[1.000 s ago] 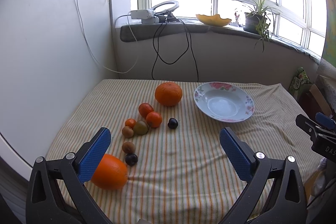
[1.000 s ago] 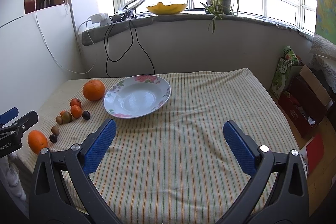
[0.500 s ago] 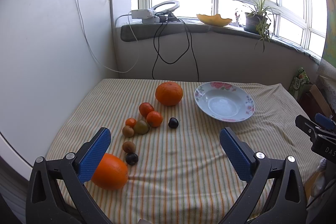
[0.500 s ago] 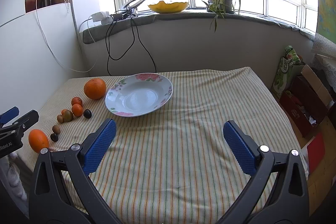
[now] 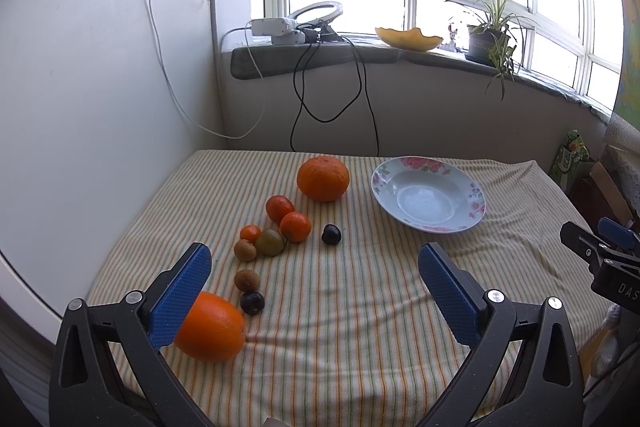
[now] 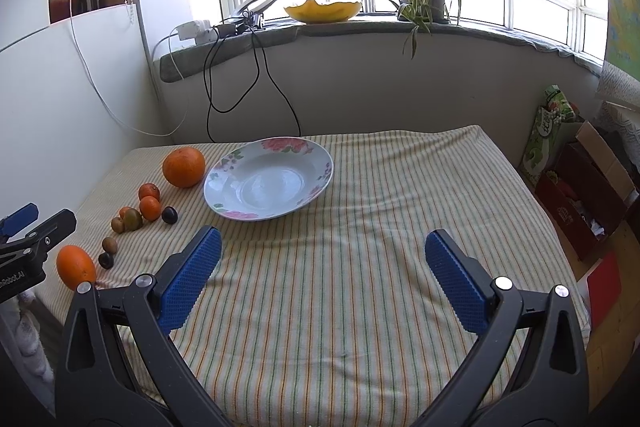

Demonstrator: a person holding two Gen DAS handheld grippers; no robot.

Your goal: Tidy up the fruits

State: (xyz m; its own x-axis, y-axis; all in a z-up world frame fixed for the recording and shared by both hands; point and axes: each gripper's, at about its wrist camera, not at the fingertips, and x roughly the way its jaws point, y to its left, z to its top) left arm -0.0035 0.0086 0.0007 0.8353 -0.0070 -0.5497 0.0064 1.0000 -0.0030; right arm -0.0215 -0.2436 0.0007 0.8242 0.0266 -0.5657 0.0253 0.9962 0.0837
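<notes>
Since the earlier frames the right wrist view has crept closer to the floral plate (image 6: 269,183), which sits a little lower and nearer, while the left wrist view has hardly shifted. Readable writing is scant: "DAS" on the right claw's body at the edge of the left view, and "Robot.AI" on the left claw's body in the right view. Both claws are spread wide and hold nothing: the left claw (image 5: 314,287) hovers over the striped worktop (image 5: 360,327) with its left pad just in front of the near orange (image 5: 214,327); the right claw (image 6: 322,277) hangs above bare cloth. The fruits lie left of the plate: a large orange (image 5: 323,178), small tangerines (image 5: 295,226), kiwis (image 5: 247,279) and dark plums (image 5: 331,233).
</notes>
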